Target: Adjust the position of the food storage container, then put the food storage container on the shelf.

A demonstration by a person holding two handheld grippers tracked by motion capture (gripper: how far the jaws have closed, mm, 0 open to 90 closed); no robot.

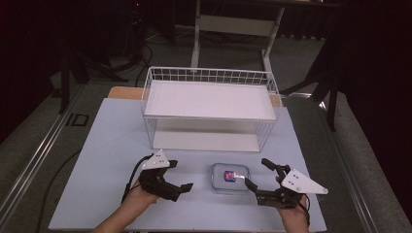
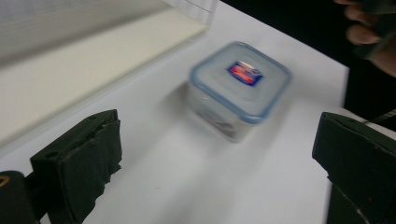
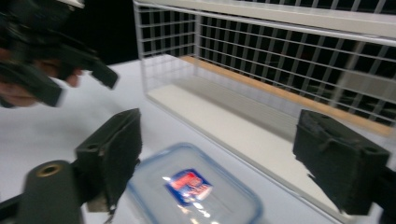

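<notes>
While my two grippers flank the small clear food container (image 1: pixel 230 177) on the pale table (image 1: pixel 97 160), neither one touches it yet. It sits in front of the white wire shelf rack (image 1: pixel 210 108), its blue-rimmed lid snapped on. My left gripper (image 1: pixel 179 175) hangs to its left with jaws spread wide; my right gripper (image 1: pixel 257 174) is just beside its right edge, jaws equally wide apart.

I judge the main risk to be the container's smooth plastic walls and rounded corners: if I close on it off-centre or pinch only the lid rim, it could skid across the slick table or twist out of the pads. Coming in from both sides at once, I could also knock it toward the rack's lower shelf.

On the lid sits a red-and-blue label (image 3: pixel 188 185); its lettering is too blurred to read, so I cannot name a brand.
</notes>
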